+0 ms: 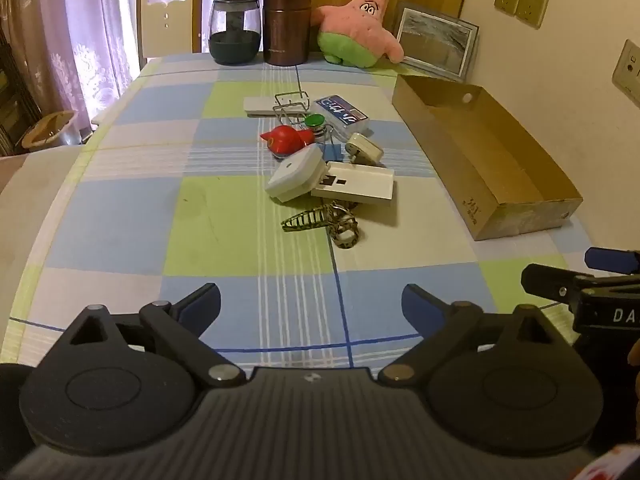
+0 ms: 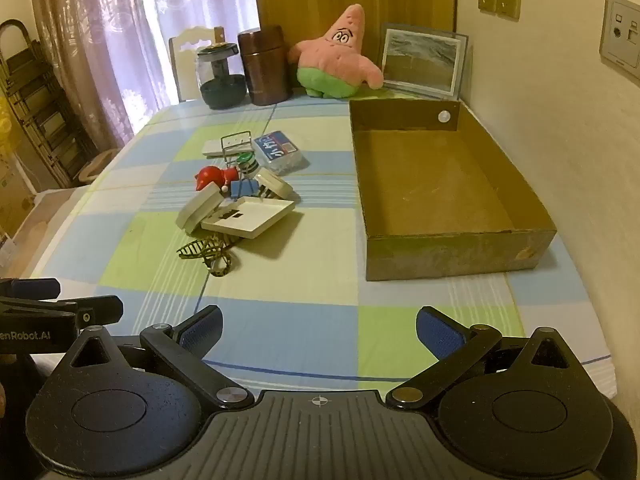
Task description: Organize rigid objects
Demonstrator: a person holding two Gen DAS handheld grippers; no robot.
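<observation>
Checked tablecloth [image 1: 120,208] under both wide, empty tongs, left [image 1: 311,304], right [image 2: 319,330], "enRobot.AI" lettering.

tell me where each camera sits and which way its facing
Left wrist: on the left gripper, angled down over the checked table at the clutter pile; open fingers and the right gripper's tip at the right edge show.
Right wrist: on the right gripper, facing the empty cardboard box; open fingers show.
Shared: pile, box, pink plush.

Curtained window [image 1: 80,20] — chair [image 1: 170,16], cream wall [image 2: 540,60]
</observation>
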